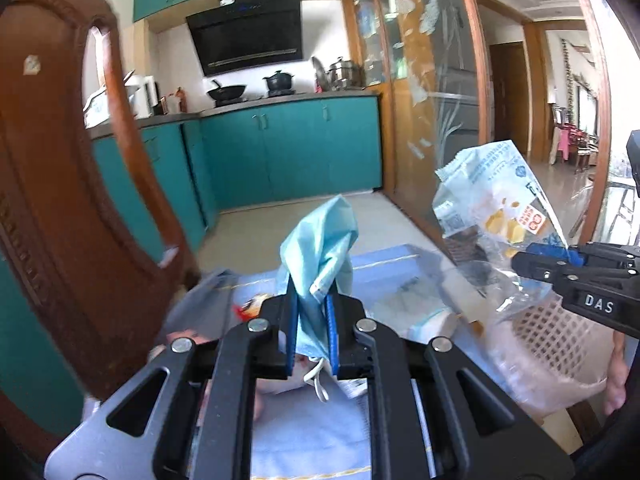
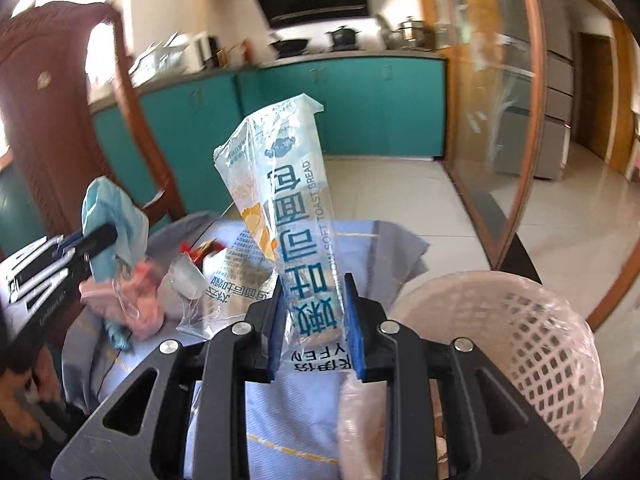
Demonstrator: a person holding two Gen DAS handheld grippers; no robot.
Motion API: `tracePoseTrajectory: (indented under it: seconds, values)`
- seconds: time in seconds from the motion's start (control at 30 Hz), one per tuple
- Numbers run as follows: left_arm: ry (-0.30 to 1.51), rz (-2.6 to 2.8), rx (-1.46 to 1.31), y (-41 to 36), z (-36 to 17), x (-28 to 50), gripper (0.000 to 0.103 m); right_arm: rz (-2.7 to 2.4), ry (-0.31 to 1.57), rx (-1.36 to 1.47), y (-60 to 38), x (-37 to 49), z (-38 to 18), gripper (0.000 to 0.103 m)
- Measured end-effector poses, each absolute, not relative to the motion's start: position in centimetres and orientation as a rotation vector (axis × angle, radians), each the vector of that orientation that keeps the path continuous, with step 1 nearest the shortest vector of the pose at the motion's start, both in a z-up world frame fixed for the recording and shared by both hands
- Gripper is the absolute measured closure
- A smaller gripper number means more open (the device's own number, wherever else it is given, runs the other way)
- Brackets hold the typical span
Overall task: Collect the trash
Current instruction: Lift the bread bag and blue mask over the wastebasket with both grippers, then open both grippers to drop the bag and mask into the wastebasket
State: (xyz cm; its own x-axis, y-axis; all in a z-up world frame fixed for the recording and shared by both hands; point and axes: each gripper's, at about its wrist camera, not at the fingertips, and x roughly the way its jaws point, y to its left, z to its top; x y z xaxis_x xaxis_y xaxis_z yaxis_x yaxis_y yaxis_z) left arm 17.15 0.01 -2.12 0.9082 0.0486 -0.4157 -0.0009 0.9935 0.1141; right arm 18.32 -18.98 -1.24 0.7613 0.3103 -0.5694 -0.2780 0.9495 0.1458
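Observation:
My left gripper (image 1: 312, 312) is shut on a crumpled light-blue face mask (image 1: 320, 248), held up above the table; its white ear loop dangles below the pads. The right wrist view shows the same mask (image 2: 108, 208) at the left in the left gripper (image 2: 104, 236). My right gripper (image 2: 316, 316) is shut on a clear plastic toast-bread bag (image 2: 280, 184) with blue print, standing upright between the blue pads. In the left wrist view that bag (image 1: 492, 200) hangs at the right from the right gripper (image 1: 524, 260). A white lattice waste basket (image 2: 520, 328) lined with clear plastic stands to the right.
A blue cloth (image 2: 280, 420) covers the table (image 1: 392, 256). More trash lies on it: a pink wrapper (image 2: 132, 300), a clear cup (image 2: 186, 276), another printed bag (image 2: 236, 276). A carved wooden chair (image 1: 60, 160) stands at the left. A hand (image 1: 616, 376) shows beside the basket (image 1: 552, 332).

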Motion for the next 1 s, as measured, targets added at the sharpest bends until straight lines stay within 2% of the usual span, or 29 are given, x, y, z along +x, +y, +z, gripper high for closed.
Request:
tracePoseTrajectory:
  seconds: [0.57,1.0]
  values:
    - [0.579,-0.279,0.018,-10.6,-4.7,19.7,0.090,-0.030,0.565,0.150,-30.4,16.2,-0.7,0.076]
    - [0.628,-0.450,0.011,-16.6,-6.4,20.0,0.090,-0.122,0.602,0.203,-36.0,13.9,-1.7,0.075]
